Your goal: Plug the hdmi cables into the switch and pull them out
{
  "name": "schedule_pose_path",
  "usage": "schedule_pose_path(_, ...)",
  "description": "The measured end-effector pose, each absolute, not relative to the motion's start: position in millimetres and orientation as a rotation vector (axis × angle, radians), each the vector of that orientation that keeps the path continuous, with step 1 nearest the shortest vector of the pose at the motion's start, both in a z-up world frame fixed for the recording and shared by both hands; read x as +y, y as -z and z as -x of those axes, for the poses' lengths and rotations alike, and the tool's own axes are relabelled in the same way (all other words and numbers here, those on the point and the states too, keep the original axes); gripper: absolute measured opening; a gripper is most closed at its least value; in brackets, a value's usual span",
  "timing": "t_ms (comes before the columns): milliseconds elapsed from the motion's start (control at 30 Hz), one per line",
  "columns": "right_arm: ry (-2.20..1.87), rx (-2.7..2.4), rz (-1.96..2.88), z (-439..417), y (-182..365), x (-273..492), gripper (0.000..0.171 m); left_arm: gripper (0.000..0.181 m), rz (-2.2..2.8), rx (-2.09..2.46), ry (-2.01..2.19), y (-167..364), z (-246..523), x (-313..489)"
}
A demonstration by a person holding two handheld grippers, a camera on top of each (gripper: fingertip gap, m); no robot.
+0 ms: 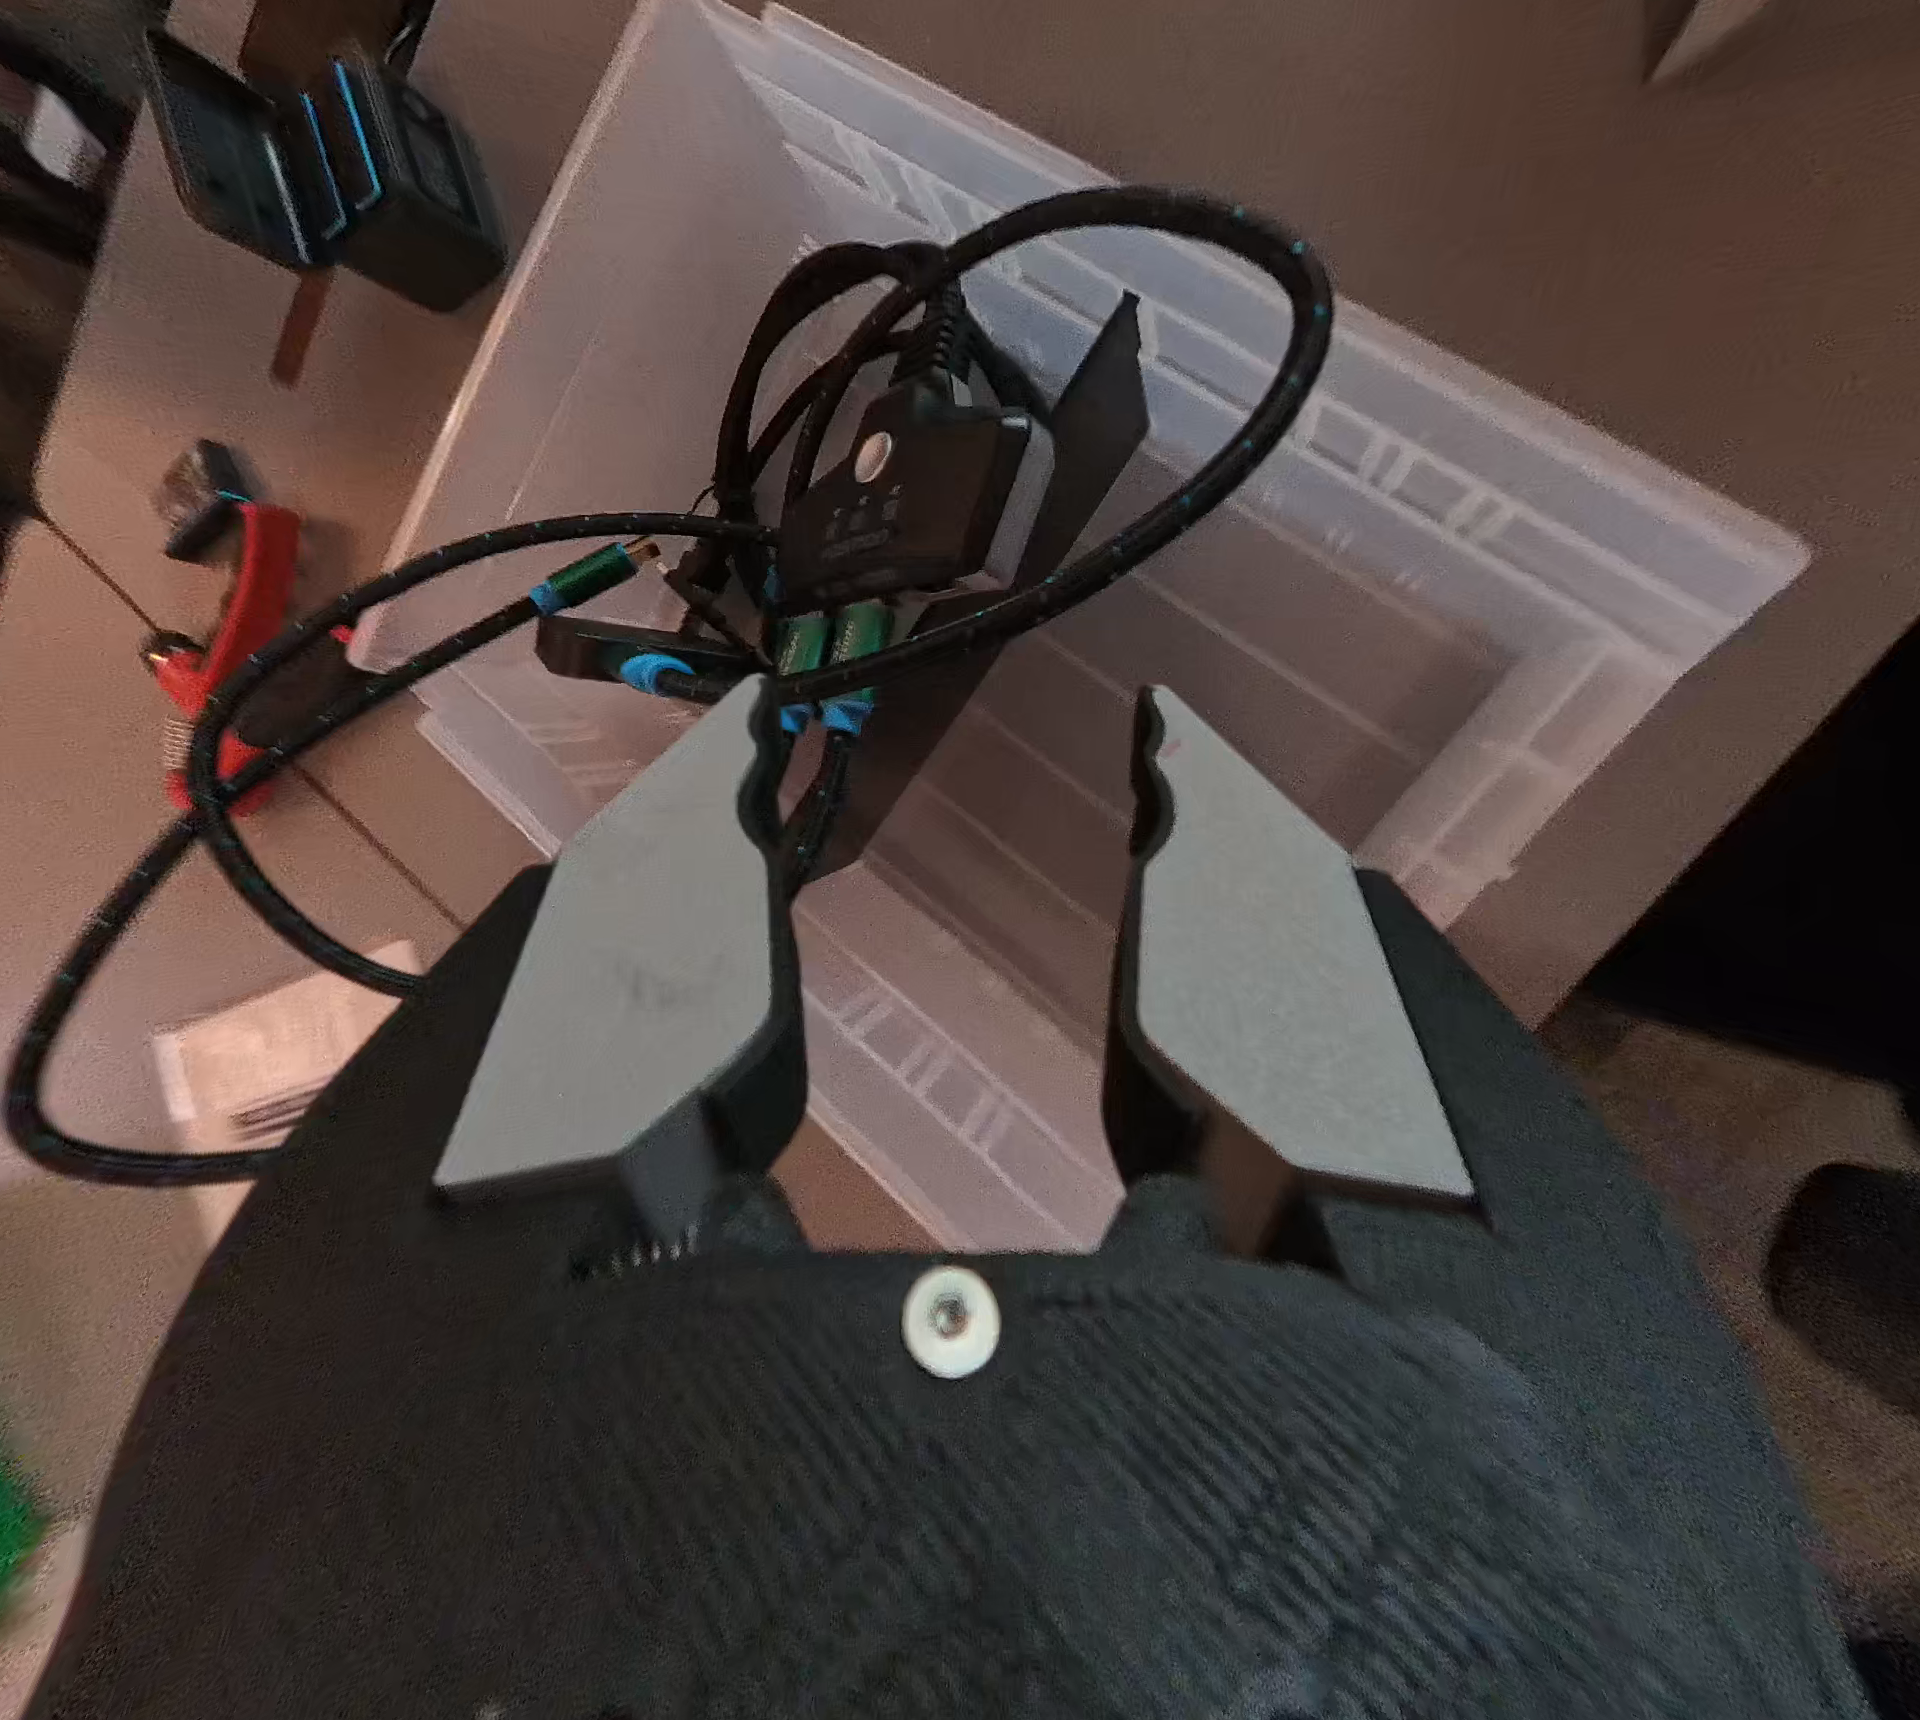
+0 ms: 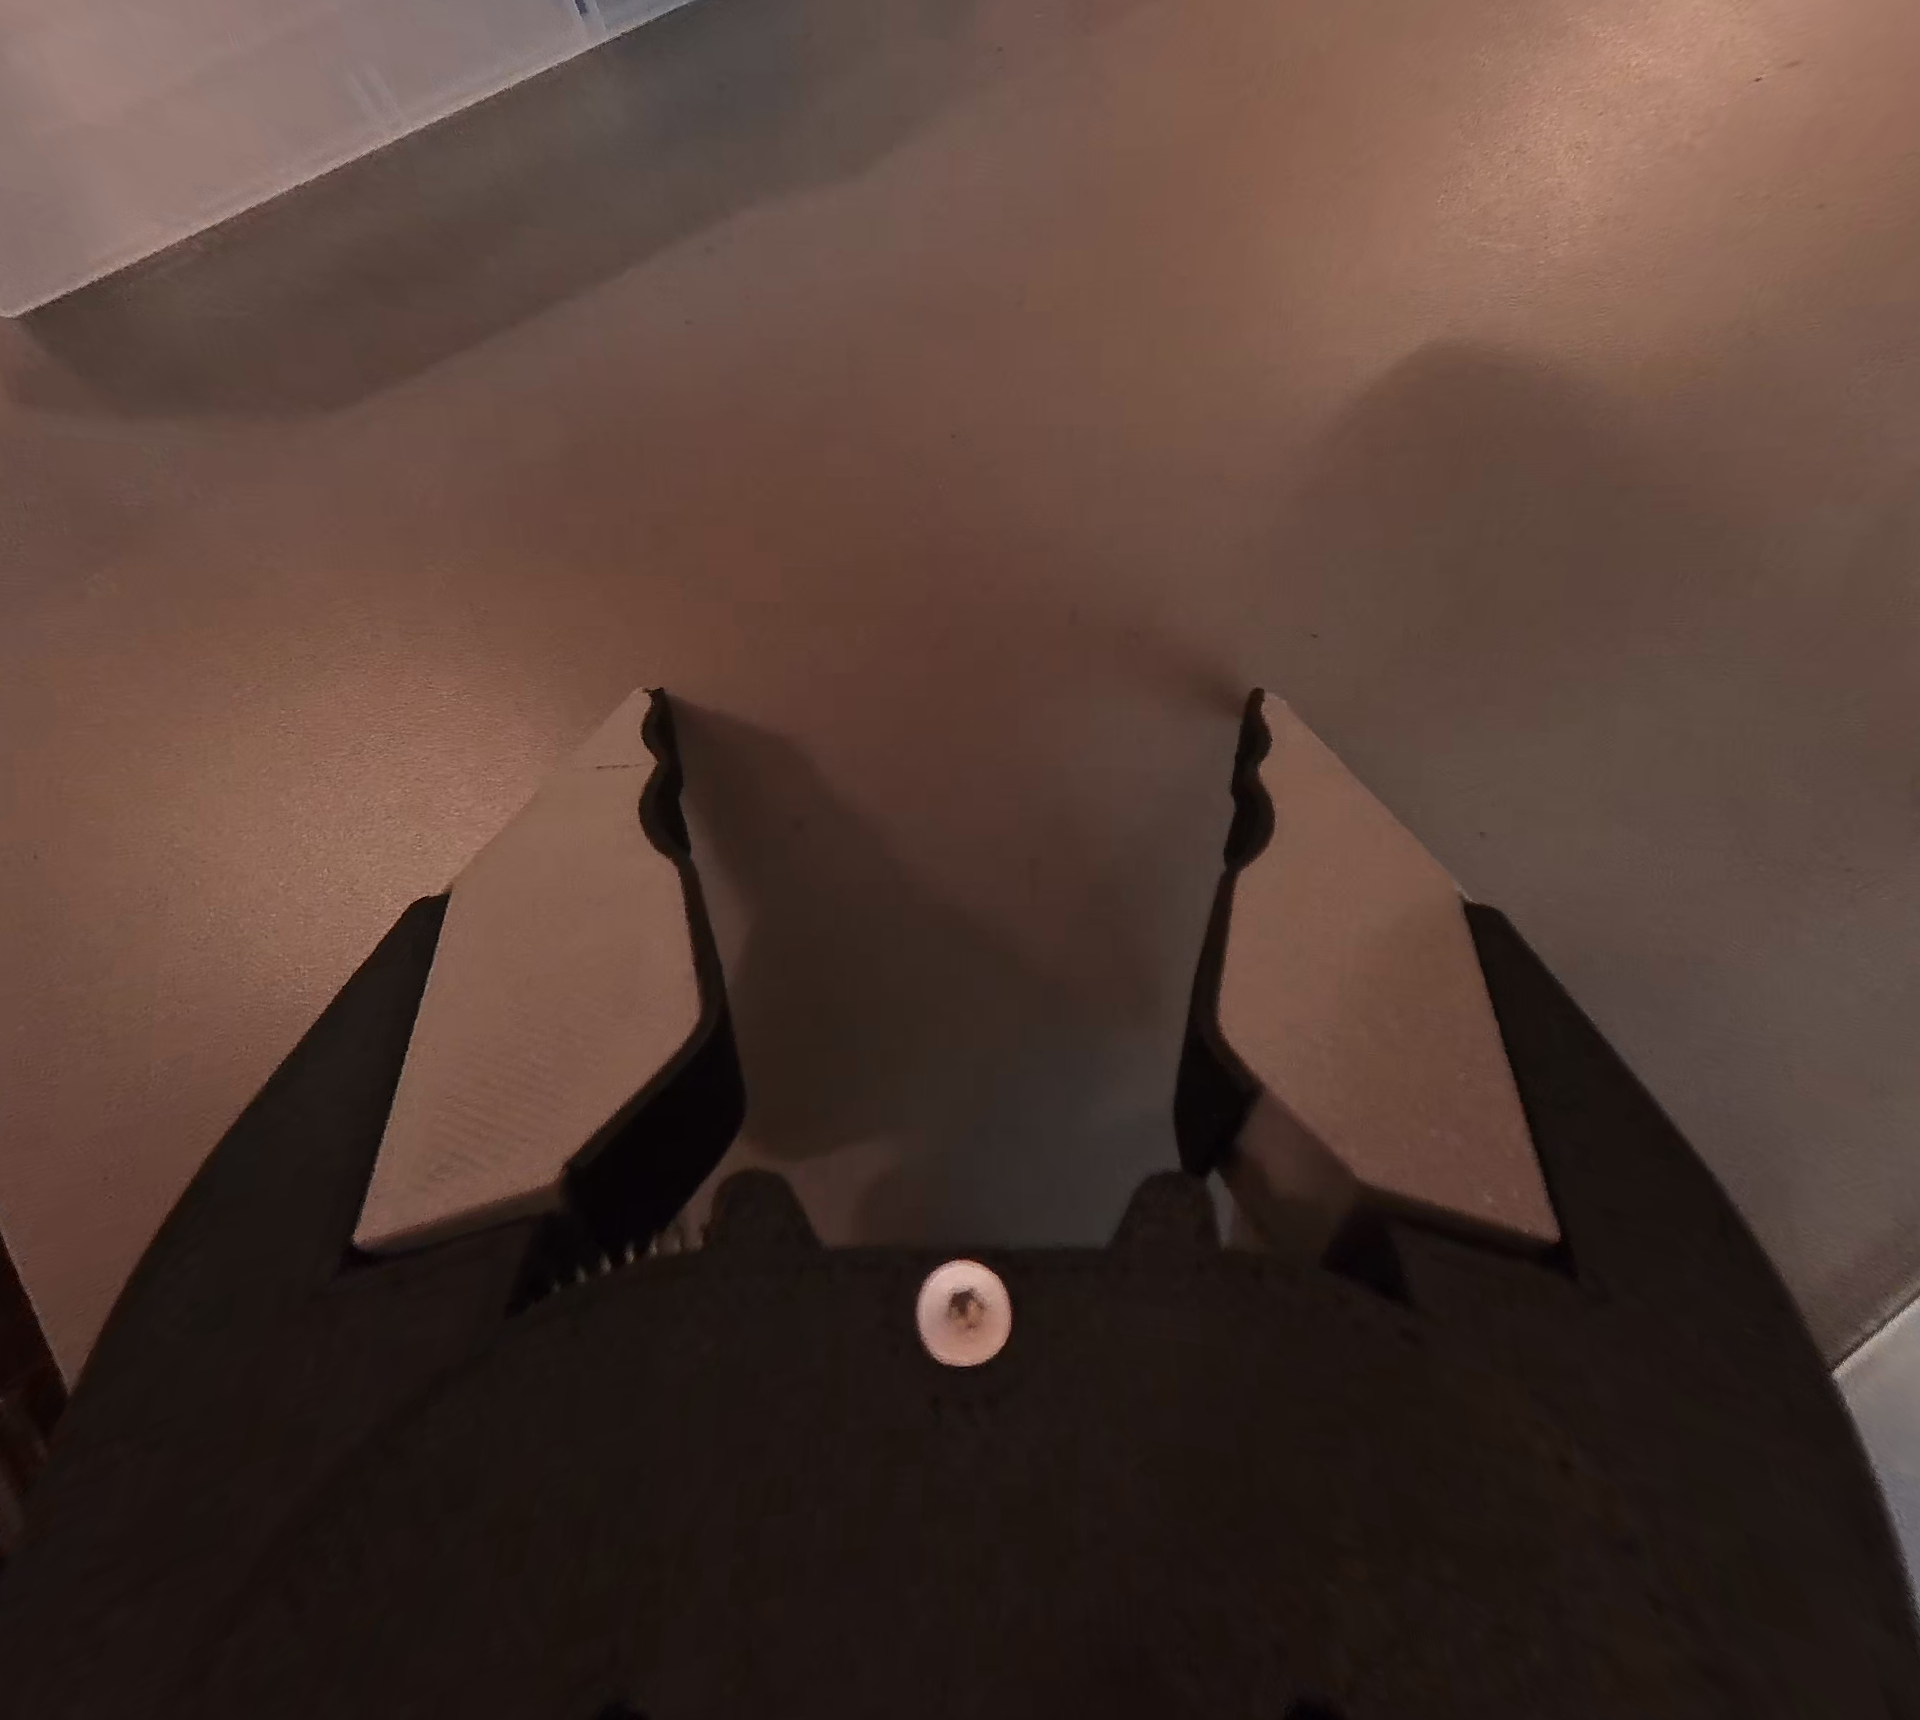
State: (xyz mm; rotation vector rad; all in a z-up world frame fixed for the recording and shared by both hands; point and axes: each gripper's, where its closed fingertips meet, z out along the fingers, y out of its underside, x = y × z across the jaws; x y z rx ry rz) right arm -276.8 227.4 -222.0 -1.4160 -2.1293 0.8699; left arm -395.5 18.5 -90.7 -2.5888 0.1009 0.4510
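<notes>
The left gripper (image 1: 951,725) hangs over a clear bin (image 1: 1558,590) with its jaws released and nothing between them; its left fingertip (image 1: 753,714) sits right beside the cables under the switch, though whether it touches them cannot be told. The switch (image 1: 904,507), a small black box with a round button, appears lifted above the bin, propped against a dark flat piece (image 1: 1101,413); what holds it up is not clear. Two green-shelled plugs (image 1: 831,636) are seated in its near end, with blue collars just below them. Braided black cables (image 1: 1247,247) loop around and over the switch, and one trails out past the bin's left edge onto the table (image 1: 1351,8). A loose green plug (image 1: 597,579) with a gold tip hangs free to the left of the switch. A red clamp (image 1: 255,610) lies on the table near the bin's left edge, under that trailing cable. The right gripper (image 2: 956,704) hovers over bare table (image 2: 1039,320), jaws wide apart and holding nothing, with the bin's corner (image 2: 312,112) at the far left.
</notes>
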Motion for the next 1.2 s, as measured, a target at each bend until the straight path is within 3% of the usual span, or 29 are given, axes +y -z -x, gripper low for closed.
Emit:
schedule_pose_path(233,-0.870,-2.130,1.416,277,222,227,0.105,0.022,2.737,0.403,-0.827,108,421,26)
schedule_pose_path(433,-0.870,-2.130,1.416,277,222,227,0.105,0.005,2.622,0.364,-1.026,72,437,38)
schedule_pose_path(700,-0.868,-2.128,1.418,277,222,227,0.105,0.005,2.184,-0.351,-1.258,-23,504,28)
schedule_pose_path(833,-0.868,-2.128,1.419,277,222,227,0.105,0.004,1.985,-0.608,-1.093,-55,510,22)
schedule_pose_path(967,-0.868,-2.128,1.419,277,222,227,0.105,0.003,1.675,-0.645,-0.957,-123,497,16)
schedule_pose_path(1200,-0.886,-2.174,1.369,268,221,220,0.098,0.003,1.677,-0.403,-0.876,-183,433,62)
